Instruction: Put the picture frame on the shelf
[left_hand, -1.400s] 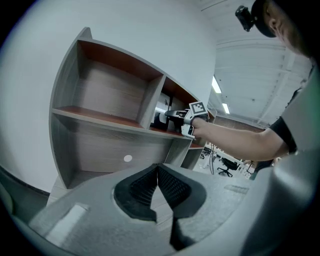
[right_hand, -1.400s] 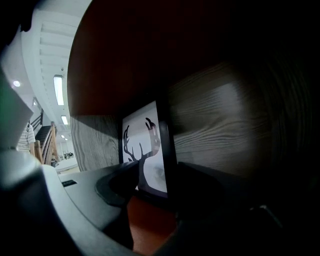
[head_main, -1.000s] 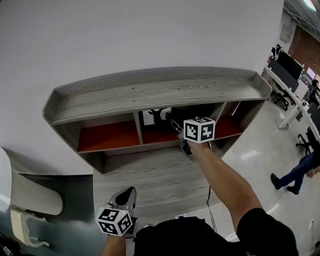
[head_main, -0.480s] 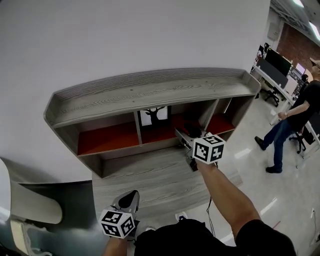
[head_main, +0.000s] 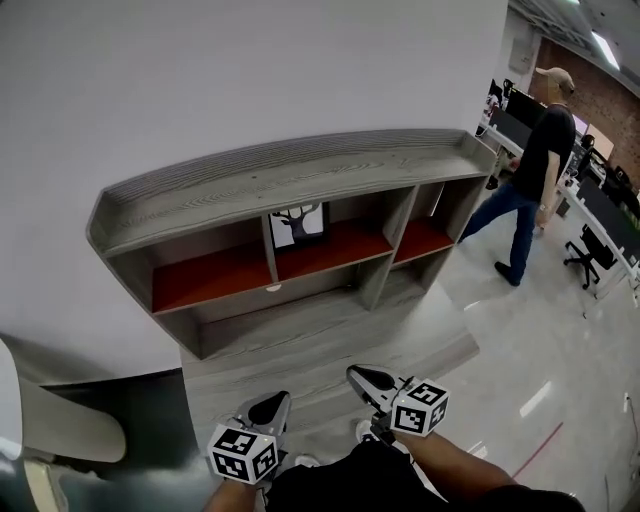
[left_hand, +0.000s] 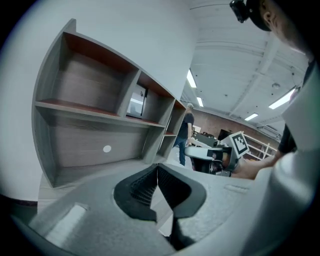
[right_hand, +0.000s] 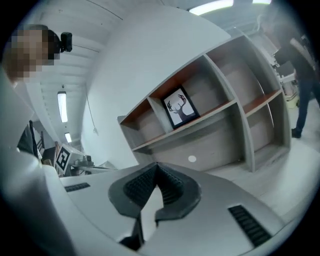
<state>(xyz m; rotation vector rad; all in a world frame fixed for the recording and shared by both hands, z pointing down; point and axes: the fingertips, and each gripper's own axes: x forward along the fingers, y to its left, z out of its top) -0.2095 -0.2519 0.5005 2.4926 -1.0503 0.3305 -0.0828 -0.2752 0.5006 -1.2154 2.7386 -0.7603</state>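
Observation:
The picture frame (head_main: 298, 223), a black frame with a deer print, stands upright at the back of the shelf's middle red-floored compartment (head_main: 330, 248). It also shows in the right gripper view as picture frame (right_hand: 180, 107) and in the left gripper view as picture frame (left_hand: 136, 101). My right gripper (head_main: 358, 375) is low, near my body and far from the shelf; its jaws are closing fully together with nothing between them (right_hand: 156, 166). My left gripper (head_main: 276, 400) hangs beside it, also shut and empty (left_hand: 157, 167).
The grey wood shelf unit (head_main: 300, 172) stands against a white wall, with a lower ledge (head_main: 320, 335) in front. A person (head_main: 530, 180) walks on the floor to the right. Desks and chairs (head_main: 600, 220) fill the far right. A pale chair (head_main: 60, 400) sits at left.
My right gripper has drawn back from the middle compartment towards my body and shut, leaving the frame standing there. The left gripper has barely moved. A person has walked closer on the right.

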